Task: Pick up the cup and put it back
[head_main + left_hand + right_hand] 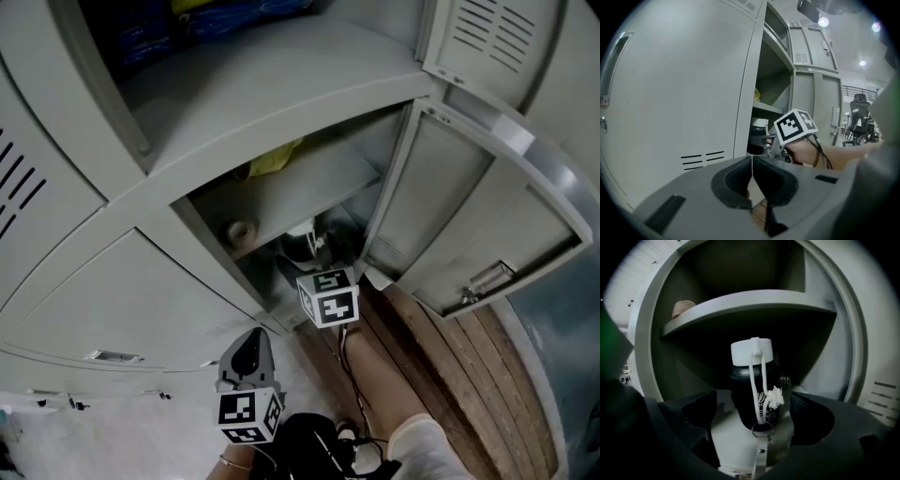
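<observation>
Black cup (743, 397) — white lid (752, 352), white cord (753, 380), metal ring (761, 429)

Lettering on the cup (743, 391) is unreadable.

Head view evenly lit, soft; locker interior (281, 202) shadowed. Left gripper view bright, ceiling lamps (823, 21) flaring, fisheye bending edges. Right gripper view dim, heavy vignette; cup (740, 390) perhaps slightly blurred.
</observation>
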A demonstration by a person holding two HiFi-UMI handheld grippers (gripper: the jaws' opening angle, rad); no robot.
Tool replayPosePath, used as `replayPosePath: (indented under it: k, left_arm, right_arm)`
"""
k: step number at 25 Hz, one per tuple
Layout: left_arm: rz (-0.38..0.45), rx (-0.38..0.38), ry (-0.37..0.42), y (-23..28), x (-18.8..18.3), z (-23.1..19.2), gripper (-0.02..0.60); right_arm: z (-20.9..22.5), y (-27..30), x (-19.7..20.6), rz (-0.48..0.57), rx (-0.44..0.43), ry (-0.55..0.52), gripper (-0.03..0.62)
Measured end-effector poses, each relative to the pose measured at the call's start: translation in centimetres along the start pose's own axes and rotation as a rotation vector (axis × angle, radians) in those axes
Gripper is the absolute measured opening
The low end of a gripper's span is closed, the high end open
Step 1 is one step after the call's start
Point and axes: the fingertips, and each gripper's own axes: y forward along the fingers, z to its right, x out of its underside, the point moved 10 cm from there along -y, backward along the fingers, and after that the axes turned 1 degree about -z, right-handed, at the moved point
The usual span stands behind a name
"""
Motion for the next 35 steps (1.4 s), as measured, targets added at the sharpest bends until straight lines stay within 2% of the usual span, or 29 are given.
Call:
replayPosePath:
  k: [5,24,35]
  left_arm:
    - [-0.006,0.023,0.01,0.5,0.7,-0.2,0.009]
    - [0.005,0.011,0.01,0.7,0.9,-1.8,0.009]
    - [-0.022,0.007,0.018,-0.3,0.7,-1.9,0.009]
  right_arm:
    - [0.2,1.8,-0.2,0.005,-0.003,0.008,0.471]
    - [1.1,6.3,-0.8,0.022,-0.045,0.006,0.476]
    - [0.6,6.0,-0.8,0.004,-0.01,-0.046,0.434]
